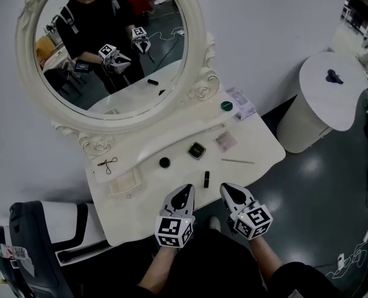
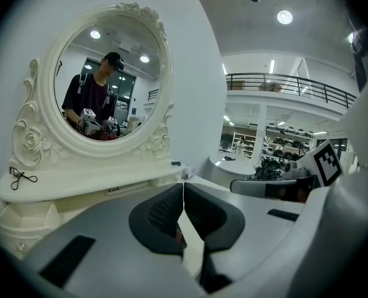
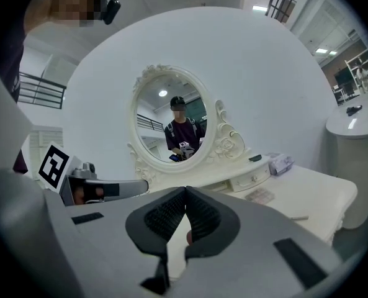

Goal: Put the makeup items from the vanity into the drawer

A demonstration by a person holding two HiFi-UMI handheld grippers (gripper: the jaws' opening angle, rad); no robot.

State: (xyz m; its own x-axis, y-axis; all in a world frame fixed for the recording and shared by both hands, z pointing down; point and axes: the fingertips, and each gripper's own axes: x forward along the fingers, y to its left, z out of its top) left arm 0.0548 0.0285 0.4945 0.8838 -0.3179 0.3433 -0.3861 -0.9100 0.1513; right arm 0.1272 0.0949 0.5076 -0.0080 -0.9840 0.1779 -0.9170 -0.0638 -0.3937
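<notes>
The white vanity [image 1: 258,143] with its oval mirror [image 1: 106,42] stands before me. On its top lie a black round pot [image 1: 164,162], a black square compact [image 1: 197,150], a dark lipstick [image 1: 206,179], a pink palette [image 1: 224,141] and a thin pencil [image 1: 237,161]. A green-lidded jar [image 1: 226,106] and an eyelash curler [image 1: 107,164] rest on the raised shelf. My left gripper [image 1: 185,190] [image 2: 182,188] and right gripper [image 1: 227,189] [image 3: 185,194] hover at the front edge, either side of the lipstick, both shut and holding nothing. A small drawer [image 3: 258,177] under the shelf is closed.
A clear box [image 1: 241,102] sits at the vanity's right rear corner, and a shallow white tray [image 1: 125,182] lies on its left. A round white side table [image 1: 332,85] stands to the right, a black-and-white chair [image 1: 41,228] to the lower left.
</notes>
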